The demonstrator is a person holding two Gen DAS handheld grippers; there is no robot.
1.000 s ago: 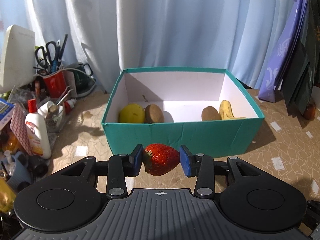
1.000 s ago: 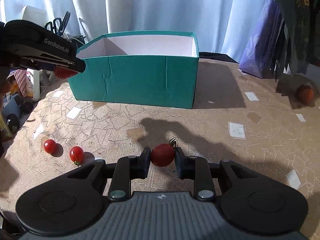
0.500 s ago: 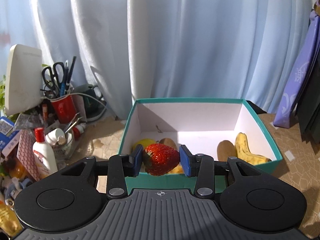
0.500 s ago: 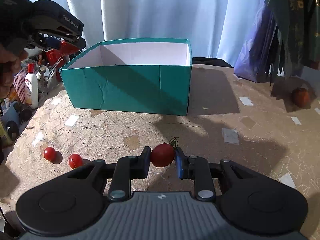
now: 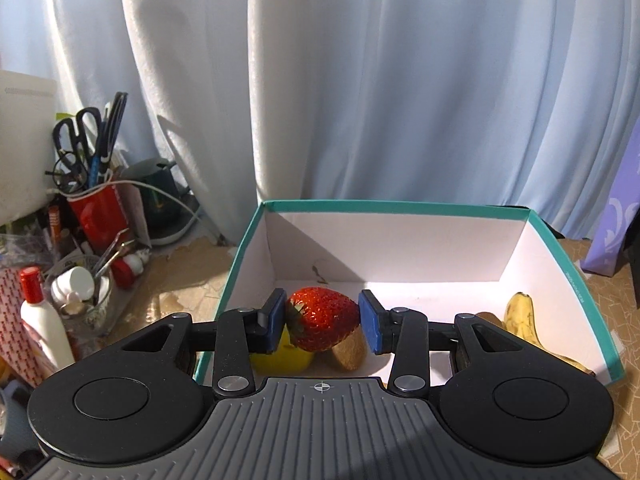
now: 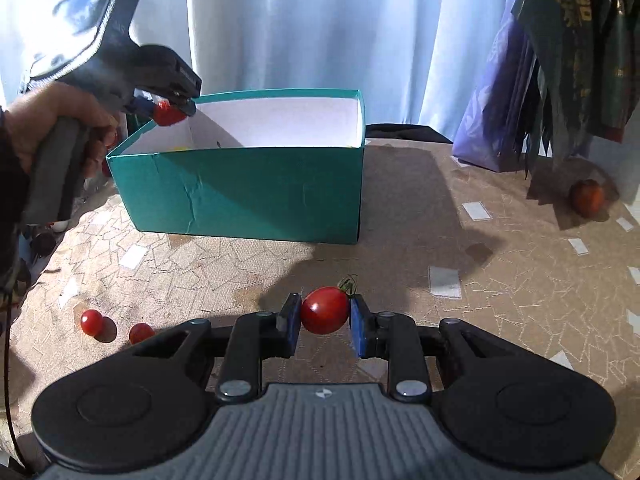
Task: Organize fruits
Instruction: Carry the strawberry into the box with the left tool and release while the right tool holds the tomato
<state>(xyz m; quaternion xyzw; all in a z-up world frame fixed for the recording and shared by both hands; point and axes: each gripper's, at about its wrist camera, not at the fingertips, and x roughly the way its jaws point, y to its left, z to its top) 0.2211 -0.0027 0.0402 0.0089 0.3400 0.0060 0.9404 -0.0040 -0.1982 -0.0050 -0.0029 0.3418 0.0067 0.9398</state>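
Left tool (image 5: 322,322) clamps a strawberry (image 5: 324,318) above the teal box (image 5: 576,280), likely for dropping; right tool (image 6: 325,322), well short of the box, grips a cherry tomato (image 6: 325,310).

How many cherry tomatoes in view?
3: one cherry tomato clamped in the right gripper, two loose on the table at lower left. More may be hidden behind the gripper body.

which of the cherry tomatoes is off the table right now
The cherry tomato clamped in the right gripper; the two small ones lie loose on the tablecloth at lower left.
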